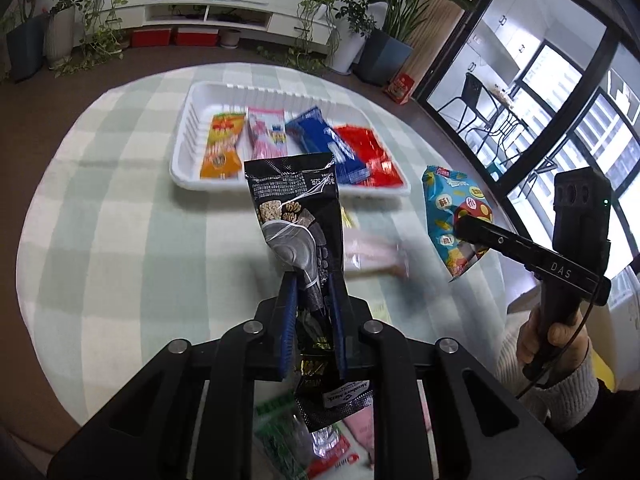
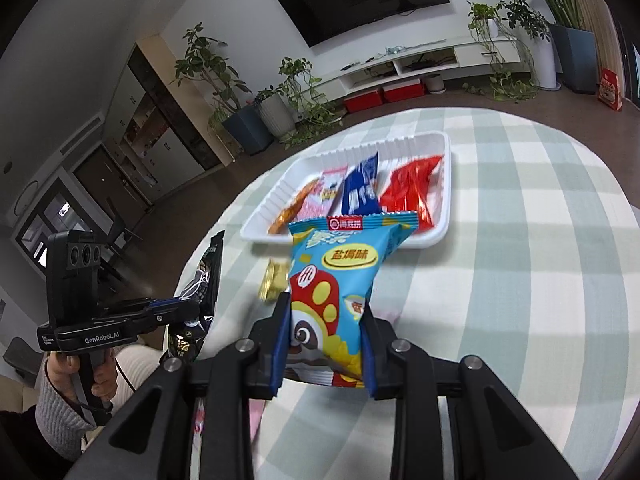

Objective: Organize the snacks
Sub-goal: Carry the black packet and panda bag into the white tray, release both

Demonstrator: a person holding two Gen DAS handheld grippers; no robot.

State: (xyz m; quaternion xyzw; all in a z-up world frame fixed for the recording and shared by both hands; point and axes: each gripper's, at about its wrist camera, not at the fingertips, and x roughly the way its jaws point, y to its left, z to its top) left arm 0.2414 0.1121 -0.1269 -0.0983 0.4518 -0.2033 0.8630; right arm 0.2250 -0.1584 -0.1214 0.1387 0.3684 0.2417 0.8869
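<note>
My left gripper (image 1: pixel 314 280) is shut on a black snack packet (image 1: pixel 296 204) and holds it upright above the table, short of the white tray (image 1: pixel 188 136). My right gripper (image 2: pixel 326 304) is shut on a blue snack bag (image 2: pixel 340 276), also held above the table near the tray (image 2: pixel 446 184). The tray holds an orange (image 1: pixel 222 146), a pink (image 1: pixel 266 132), a blue (image 1: pixel 324 144) and a red packet (image 1: pixel 370 154) side by side. The right gripper with its blue bag (image 1: pixel 452 216) shows at the right in the left wrist view; the left gripper (image 2: pixel 176 308) shows at the left in the right wrist view.
The round table has a green checked cloth (image 1: pixel 120 240). A pale pink packet (image 1: pixel 372 256) and a small gold packet (image 2: pixel 274 280) lie on the cloth before the tray. More packets, green (image 1: pixel 280 436) and pink (image 1: pixel 362 432), lie under my left gripper. Plants and a TV cabinet stand beyond.
</note>
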